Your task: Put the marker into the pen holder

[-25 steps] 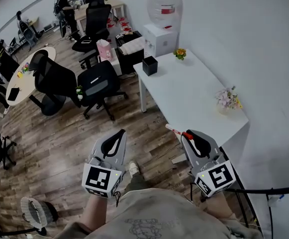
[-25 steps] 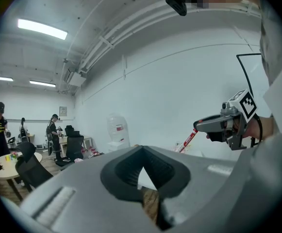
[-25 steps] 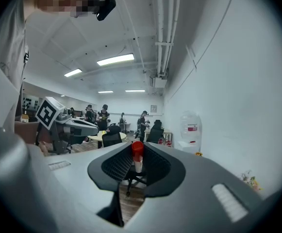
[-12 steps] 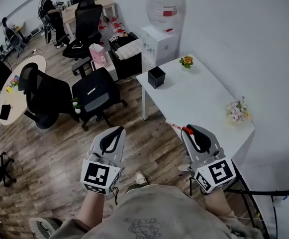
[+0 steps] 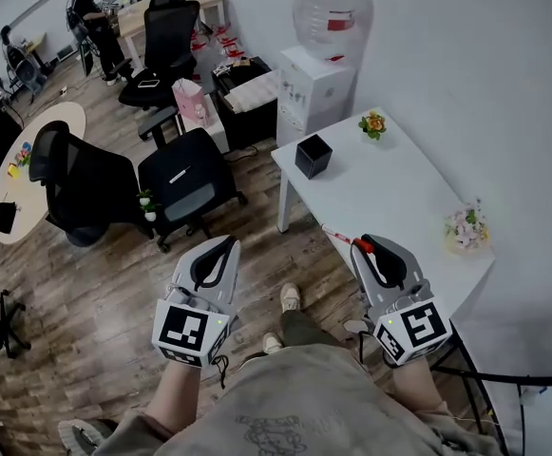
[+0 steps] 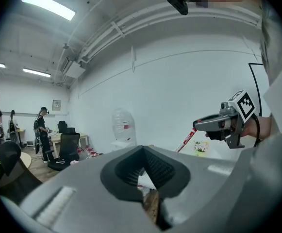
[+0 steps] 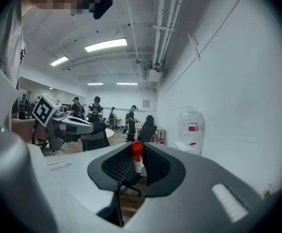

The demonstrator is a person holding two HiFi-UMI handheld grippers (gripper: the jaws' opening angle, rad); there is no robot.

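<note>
A white marker with a red cap (image 5: pixel 349 242) sticks out from my right gripper (image 5: pixel 371 253), which is shut on it above the near edge of the white table (image 5: pixel 390 193). In the right gripper view the red cap (image 7: pixel 137 150) stands upright between the jaws. The black cube-shaped pen holder (image 5: pixel 313 156) sits at the table's far left end, well ahead of the marker. My left gripper (image 5: pixel 220 253) hangs shut over the wooden floor, holding nothing; its jaws meet in the left gripper view (image 6: pixel 143 150), where the right gripper (image 6: pixel 217 124) and marker (image 6: pixel 185 141) also show.
Two small flower pots (image 5: pixel 374 123) (image 5: pixel 467 228) stand on the table by the wall. A water dispenser (image 5: pixel 319 60) is behind the table's far end. Black office chairs (image 5: pixel 185 174) and a round table (image 5: pixel 30 155) fill the floor to the left, with people further back.
The view has closed in on the table: the pen holder and table have slid down and right in the head view. Both grippers keep their pose, the marker still held.
</note>
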